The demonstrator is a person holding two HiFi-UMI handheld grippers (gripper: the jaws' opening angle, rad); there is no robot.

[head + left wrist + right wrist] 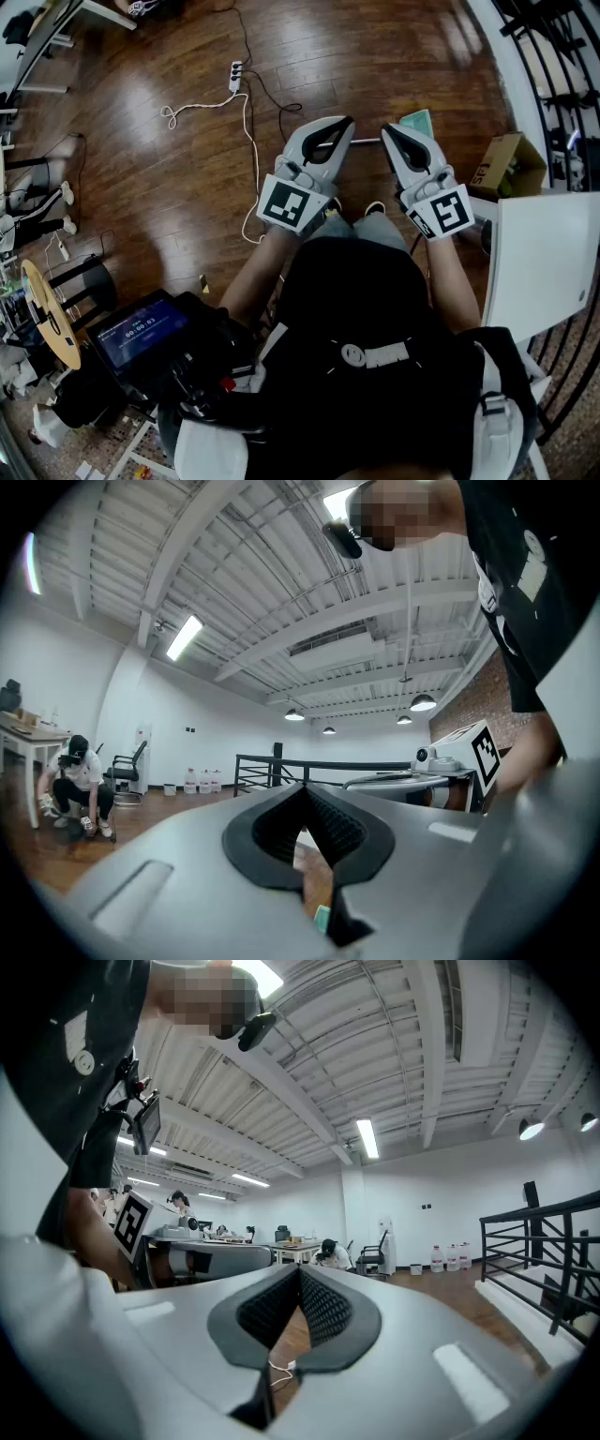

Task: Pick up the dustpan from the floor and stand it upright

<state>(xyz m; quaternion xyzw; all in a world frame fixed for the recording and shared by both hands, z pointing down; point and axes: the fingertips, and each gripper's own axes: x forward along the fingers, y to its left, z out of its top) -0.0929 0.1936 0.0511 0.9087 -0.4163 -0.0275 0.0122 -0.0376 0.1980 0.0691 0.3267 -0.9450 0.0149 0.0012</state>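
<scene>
Right now both grippers are held out level, side by side, at the centre of the head view. The left gripper (345, 122) has its fingers closed together with nothing between them, and so does the right gripper (387, 130). The pale green dustpan (418, 121) lies on the wooden floor (169, 178) just above the right gripper in the frame. Neither gripper holds it.

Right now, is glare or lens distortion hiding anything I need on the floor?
Head view: glare streaks the wooden floor top right; fisheye bends the edges; the right gripper hides part of the teal dustpan. Both gripper views: bright ceiling lamps, little floor.
</scene>
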